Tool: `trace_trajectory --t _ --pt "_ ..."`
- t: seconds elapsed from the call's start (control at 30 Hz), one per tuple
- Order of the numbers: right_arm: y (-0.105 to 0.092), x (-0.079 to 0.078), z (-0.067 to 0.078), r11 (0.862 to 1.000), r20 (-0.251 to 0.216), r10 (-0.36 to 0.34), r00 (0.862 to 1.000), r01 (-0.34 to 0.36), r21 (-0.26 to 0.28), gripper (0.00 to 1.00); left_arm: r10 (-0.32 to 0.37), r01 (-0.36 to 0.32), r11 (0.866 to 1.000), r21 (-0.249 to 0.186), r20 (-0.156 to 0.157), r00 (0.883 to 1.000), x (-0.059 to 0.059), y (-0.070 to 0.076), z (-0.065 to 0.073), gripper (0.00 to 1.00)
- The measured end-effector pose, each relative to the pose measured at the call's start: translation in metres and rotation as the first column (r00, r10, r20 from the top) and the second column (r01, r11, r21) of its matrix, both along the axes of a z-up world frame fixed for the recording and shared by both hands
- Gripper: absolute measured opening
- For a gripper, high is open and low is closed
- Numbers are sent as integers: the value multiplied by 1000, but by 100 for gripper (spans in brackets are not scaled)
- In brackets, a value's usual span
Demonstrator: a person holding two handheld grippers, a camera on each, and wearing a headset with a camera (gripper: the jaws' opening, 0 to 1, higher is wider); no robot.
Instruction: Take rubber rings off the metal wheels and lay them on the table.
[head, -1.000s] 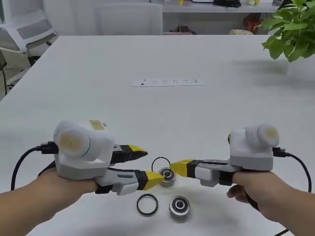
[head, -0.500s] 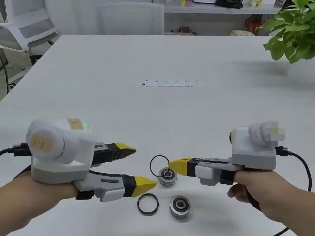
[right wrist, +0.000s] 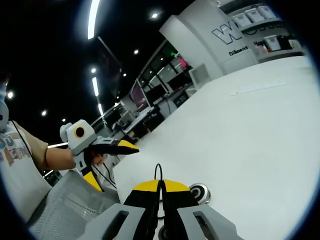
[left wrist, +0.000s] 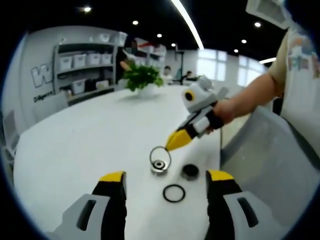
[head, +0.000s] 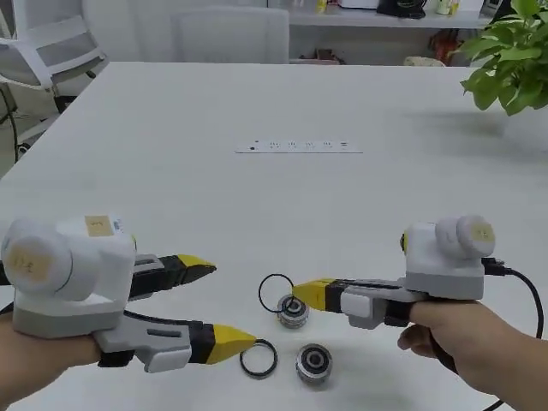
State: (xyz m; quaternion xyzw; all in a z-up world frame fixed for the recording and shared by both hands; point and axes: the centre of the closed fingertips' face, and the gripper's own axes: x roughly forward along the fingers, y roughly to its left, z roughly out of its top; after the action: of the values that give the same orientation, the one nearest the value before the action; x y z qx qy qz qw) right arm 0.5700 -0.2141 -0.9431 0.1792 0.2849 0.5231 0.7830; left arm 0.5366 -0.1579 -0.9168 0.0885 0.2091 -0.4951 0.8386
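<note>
A broad white bench (head: pixel 385 188) runs away from the person. A white power strip (head: pixel 298 146) lies flat at its middle far part, and a leafy plant (head: pixel 509 60) stands at the far right corner. Past the far edge are white chairs (head: pixel 51 51) and a shelf (head: pixel 377 13) along the wall.

All the task's things sit in a small cluster at the near middle of the bench. Between them and the power strip the top is bare, and there is wide open surface to the left and right as well. In the left gripper view the near edge of the bench runs close behind the cluster.

The right gripper (head: pixel 301 294) comes in from the right, its fingers clenched on the held ring (head: pixel 261 291). This ring stands upright as a thin loop over the far wheel (head: pixel 293 312). Whether its lower part touches that wheel, I cannot tell.

The near wheel (head: pixel 313 361) stands just beside the far one, closer to the person. The loose ring (head: pixel 274 360) lies flat on the bench just left of the near wheel.

The left gripper (head: pixel 221 304) hovers left of the cluster with its fingers spread wide, grasping nothing. Its nearer yellow tip is just beside the loose ring.
</note>
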Motion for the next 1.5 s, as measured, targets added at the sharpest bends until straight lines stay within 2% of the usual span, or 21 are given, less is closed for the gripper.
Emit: trace_trajectory --t 0.33,0.87,1.27,1.5 --pt "3 -4 3 1000 -8 10 1000 -10 9 0 8 -8 1000 -5 -4 1000 -10 7 4 73" --pt "8 -11 1 999 -19 43 999 -43 3 0 30 -31 999 -26 -10 999 -19 17 12 84" --pt "13 -17 -4 998 -44 69 997 -69 -2 0 44 -45 998 -34 -17 999 -26 25 13 89" --pt "16 -24 -9 996 -75 92 993 -93 -11 0 50 -50 998 -36 -7 999 -28 29 17 92"
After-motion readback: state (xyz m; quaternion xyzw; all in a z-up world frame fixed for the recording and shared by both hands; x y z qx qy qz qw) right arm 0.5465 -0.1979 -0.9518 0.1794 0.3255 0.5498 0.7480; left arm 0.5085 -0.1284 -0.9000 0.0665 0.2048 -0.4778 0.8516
